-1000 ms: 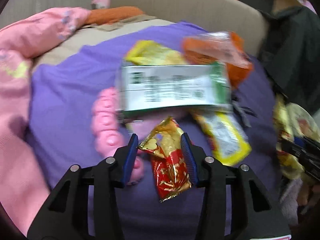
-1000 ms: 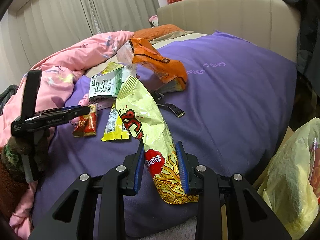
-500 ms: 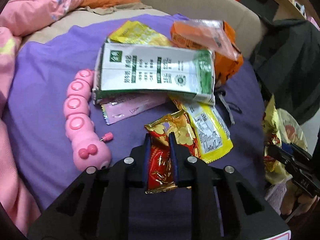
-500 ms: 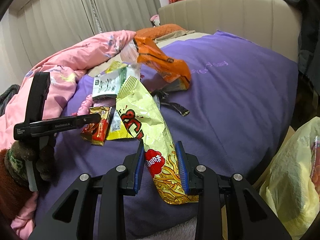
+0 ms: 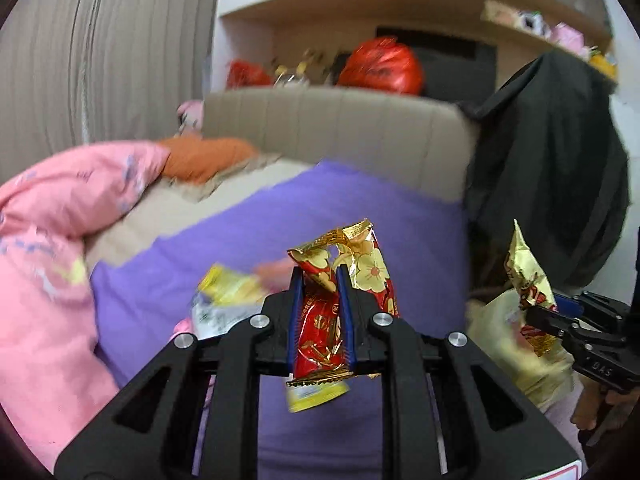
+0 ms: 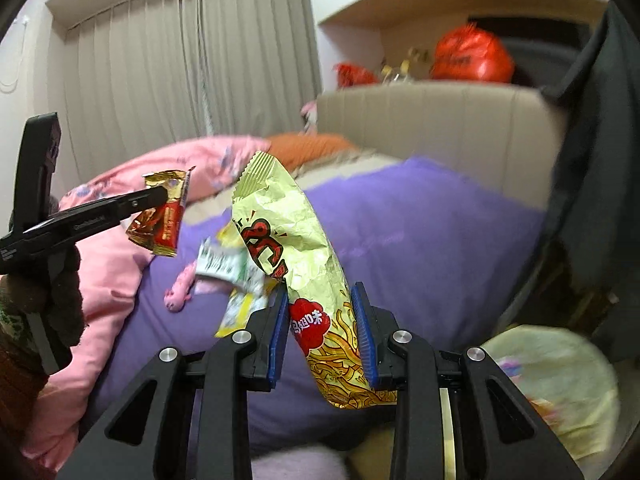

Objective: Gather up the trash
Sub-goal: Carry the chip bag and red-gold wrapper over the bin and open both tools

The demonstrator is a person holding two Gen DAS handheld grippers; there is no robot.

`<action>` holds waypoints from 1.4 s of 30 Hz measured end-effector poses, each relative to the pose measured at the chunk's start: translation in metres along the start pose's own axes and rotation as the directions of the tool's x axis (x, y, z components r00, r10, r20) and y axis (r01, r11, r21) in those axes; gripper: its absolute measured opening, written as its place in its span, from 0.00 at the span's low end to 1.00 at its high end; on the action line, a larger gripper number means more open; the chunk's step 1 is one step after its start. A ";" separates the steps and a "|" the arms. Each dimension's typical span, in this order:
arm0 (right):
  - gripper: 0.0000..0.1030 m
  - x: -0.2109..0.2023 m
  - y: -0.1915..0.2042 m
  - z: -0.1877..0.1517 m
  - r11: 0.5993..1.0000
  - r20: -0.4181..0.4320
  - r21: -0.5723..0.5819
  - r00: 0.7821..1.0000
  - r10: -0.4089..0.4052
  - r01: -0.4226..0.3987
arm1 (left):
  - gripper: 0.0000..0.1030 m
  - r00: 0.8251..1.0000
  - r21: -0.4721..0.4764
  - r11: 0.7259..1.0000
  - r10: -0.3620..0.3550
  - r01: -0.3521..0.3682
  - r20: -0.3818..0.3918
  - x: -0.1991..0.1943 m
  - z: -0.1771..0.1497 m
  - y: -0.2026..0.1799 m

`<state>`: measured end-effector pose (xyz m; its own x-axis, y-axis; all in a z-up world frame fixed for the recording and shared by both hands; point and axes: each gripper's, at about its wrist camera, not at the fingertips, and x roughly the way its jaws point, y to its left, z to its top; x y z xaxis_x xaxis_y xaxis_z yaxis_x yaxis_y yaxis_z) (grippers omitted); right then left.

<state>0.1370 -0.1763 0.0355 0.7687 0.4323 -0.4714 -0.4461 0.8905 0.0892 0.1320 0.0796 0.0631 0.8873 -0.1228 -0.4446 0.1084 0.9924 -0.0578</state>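
Note:
My left gripper (image 5: 319,280) is shut on a red and gold snack wrapper (image 5: 320,320) and holds it in the air above the purple bed cover (image 5: 360,208). It also shows in the right wrist view (image 6: 160,220), held up at the left. My right gripper (image 6: 322,300) is shut on a yellow noodle snack bag (image 6: 288,236), lifted off the bed; it shows at the right of the left wrist view (image 5: 528,280). More wrappers lie on the bed: a green and white packet (image 6: 218,264) and a yellow packet (image 5: 228,288).
A pale yellow plastic bag (image 6: 560,376) hangs open beside the bed at lower right. A pink caterpillar toy (image 6: 180,284) lies on the cover. A pink quilt (image 5: 52,240) is bunched at the left, a beige headboard (image 5: 340,128) behind, a black garment (image 5: 560,160) at the right.
My left gripper lifted the red and gold wrapper off the bed. My right gripper raised the yellow noodle bag too. Both views tilted up toward the headboard.

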 end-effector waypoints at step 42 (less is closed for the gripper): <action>0.29 -0.035 -0.227 -0.076 0.985 -0.236 0.132 0.969 -0.078 0.112 | 0.16 0.832 0.122 0.883 -0.369 0.453 -0.414 0.172 -0.091 -0.297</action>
<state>0.1766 -0.4037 -0.0352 0.6713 0.3156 -0.6707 -0.2926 0.9442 0.1514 0.2118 -0.2362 -0.0778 0.5122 -0.4698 -0.7190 0.5525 0.8212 -0.1430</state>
